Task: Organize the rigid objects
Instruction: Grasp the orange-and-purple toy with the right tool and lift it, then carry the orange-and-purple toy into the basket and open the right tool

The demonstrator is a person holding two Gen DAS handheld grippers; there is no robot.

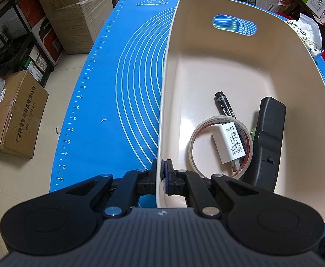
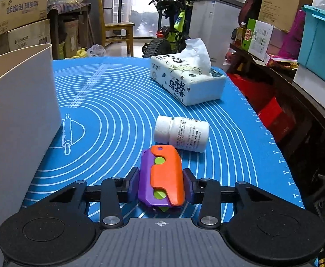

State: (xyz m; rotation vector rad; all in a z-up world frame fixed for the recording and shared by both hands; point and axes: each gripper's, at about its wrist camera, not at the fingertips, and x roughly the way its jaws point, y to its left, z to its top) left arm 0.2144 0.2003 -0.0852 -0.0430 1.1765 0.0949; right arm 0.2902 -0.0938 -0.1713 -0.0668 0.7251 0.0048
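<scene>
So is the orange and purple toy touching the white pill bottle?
Cannot tell. In the right wrist view the toy overlaps the bottle's lower edge, hiding any gap or contact.

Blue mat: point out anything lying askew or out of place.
The white plastic pill bottle lies tipped on its side on the blue silicone mat, just beyond the orange-and-purple plastic toy. The soft white tissue pack sits at an angle near the mat's far corner.

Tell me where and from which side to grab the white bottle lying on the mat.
Grip the bottle across the middle of its round body, coming from above with the jaws closing on its near and far sides. It lies on its side, cap pointing left, so the body is the longest straight stretch. The toy sits close in front, so a low approach looks crowded.
</scene>
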